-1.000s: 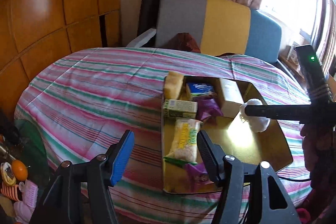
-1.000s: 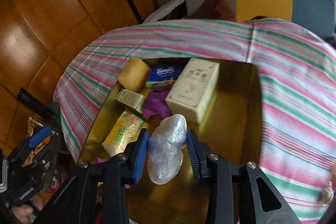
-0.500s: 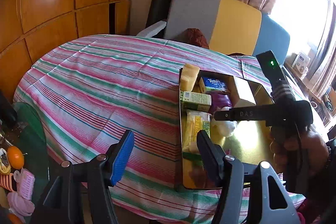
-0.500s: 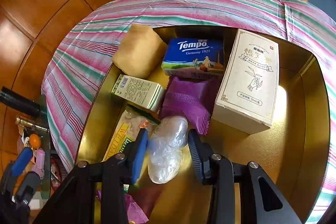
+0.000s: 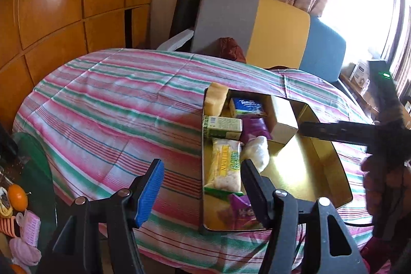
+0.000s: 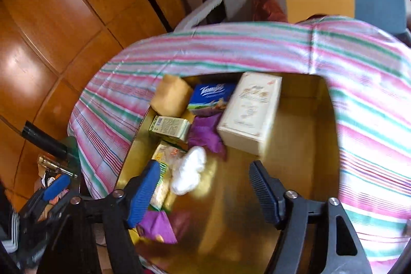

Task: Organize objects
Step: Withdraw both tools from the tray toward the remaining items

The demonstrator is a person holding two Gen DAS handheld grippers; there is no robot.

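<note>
Blue tissue pack (image 6: 212, 96) in the gold tray (image 6: 295, 171) reads "Tempo" in white script. The yellow snack bag (image 5: 226, 167) carries big upright letters, something like "WEIDAN", blurry. Print on the cream box (image 6: 250, 112) and green carton (image 5: 223, 125) is unreadable.

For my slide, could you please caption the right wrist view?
Open right gripper above a gold tray, white plastic-wrapped bundle lying released among packaged goods.

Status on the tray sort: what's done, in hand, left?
Done: white plastic-wrapped bundle lies in the gold tray beside the cream box, tissue pack and snack packets. In hand: nothing; right hand-held gripper and left hand-held gripper are both open. Left: no loose items visible on the striped tablecloth.
</note>
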